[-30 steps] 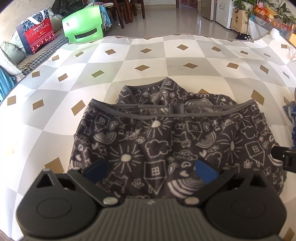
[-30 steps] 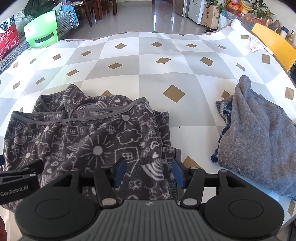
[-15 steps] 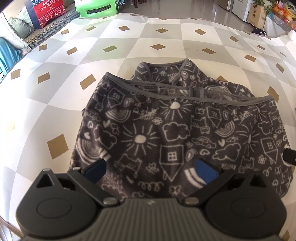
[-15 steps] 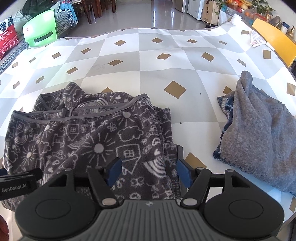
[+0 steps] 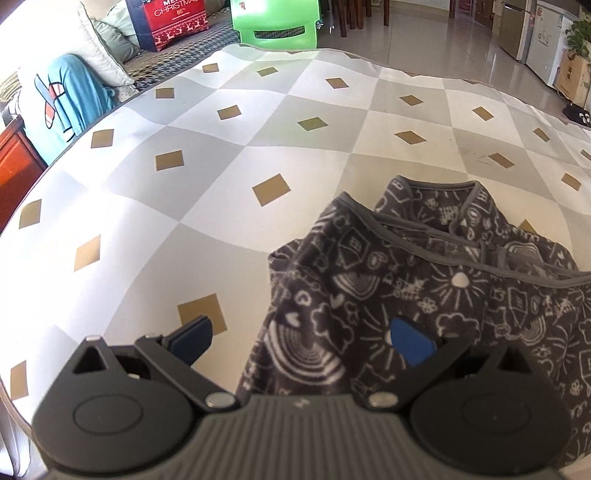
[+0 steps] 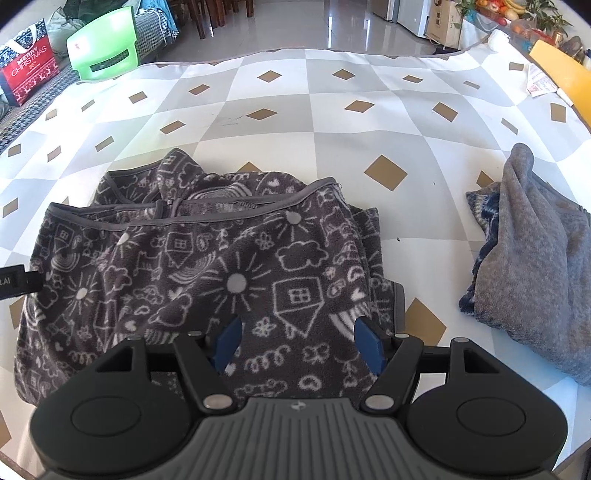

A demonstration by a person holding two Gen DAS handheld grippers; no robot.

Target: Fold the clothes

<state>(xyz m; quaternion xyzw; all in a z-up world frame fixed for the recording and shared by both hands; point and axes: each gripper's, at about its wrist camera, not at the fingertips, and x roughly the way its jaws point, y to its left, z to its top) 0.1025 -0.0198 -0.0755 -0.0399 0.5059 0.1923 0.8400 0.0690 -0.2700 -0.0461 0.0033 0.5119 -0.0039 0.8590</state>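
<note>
Diamond-patterned tablecloth (image 6: 332, 155) holds a folded dark doodle-print fleece garment (image 6: 207, 266). Left gripper (image 5: 301, 338) and right gripper (image 6: 297, 341) hover spread above it, pinching nothing; grey fleece (image 6: 532, 266) lies well apart.

A diamond-patterned cloth (image 6: 332, 122) covers the table. Beyond its far edge lies glossy tiled floor (image 6: 295, 22), with a green plastic chair (image 6: 105, 46) and a red Christmas bag (image 6: 27, 70) at the far left.

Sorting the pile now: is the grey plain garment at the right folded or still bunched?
Still bunched: the grey plain garment sits in a rumpled heap with uneven ridges and no flat layers.
</note>
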